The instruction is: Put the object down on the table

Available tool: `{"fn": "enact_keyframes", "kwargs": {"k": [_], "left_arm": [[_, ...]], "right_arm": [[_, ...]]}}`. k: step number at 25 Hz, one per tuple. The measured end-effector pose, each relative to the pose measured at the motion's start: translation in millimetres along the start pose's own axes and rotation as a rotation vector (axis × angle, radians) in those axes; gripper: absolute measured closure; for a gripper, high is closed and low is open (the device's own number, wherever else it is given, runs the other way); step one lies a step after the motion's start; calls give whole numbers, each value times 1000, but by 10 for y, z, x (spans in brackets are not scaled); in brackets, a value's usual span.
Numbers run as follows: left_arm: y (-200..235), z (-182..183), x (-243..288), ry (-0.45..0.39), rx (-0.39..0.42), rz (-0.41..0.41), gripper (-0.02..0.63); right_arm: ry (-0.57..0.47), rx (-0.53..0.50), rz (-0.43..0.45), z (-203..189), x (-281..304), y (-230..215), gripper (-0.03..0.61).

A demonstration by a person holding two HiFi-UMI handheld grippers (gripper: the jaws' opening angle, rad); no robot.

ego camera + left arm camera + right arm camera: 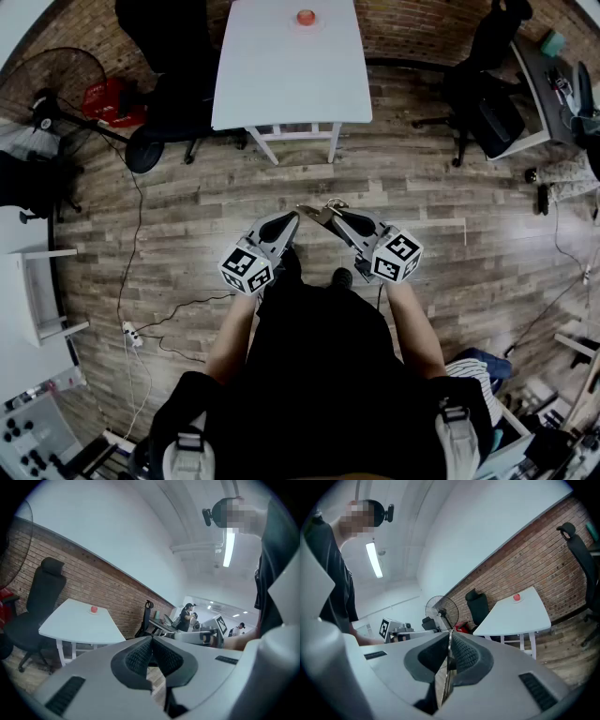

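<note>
My right gripper (450, 650) jaws pinch a thin metal piece (441, 683) edge-on, left gripper (151, 648) jaws pressed together on nothing, white counter (520, 616) well ahead of the tips; so slim a hold may slip, dropping it short onto the floor (574, 646).

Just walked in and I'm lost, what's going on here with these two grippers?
A person holds a gripper in each hand. The right gripper is shut on a thin metal object; the left gripper is shut and empty. The white table ahead, bearing a small red thing, stands some way off, so the object is not yet put down.
</note>
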State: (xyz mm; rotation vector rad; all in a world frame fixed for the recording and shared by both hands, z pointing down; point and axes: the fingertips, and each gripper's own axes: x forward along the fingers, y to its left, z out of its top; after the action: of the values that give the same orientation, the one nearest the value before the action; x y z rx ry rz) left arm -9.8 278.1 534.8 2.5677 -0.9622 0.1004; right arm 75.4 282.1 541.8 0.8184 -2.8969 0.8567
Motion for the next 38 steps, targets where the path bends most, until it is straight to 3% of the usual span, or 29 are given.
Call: {"fn": "enact_keyframes", "kwargs": {"k": [5,13,25,38], "left_arm": [[-894,-430,67,30,-32,-8,592],[-1515,-437,7,25,5,-14,592],[-1602,-503,-240,-15,7,22,592],[-1054,-248,-344,-42,-2,24,592]], "right_arm": [[-8,41,6,-207,-695,111,558],[-33,73,11,-378,-1302,238,558],[-33,80,25,-435,-1370,429,558],[1,66,13,-285,-914,360,558]]}}
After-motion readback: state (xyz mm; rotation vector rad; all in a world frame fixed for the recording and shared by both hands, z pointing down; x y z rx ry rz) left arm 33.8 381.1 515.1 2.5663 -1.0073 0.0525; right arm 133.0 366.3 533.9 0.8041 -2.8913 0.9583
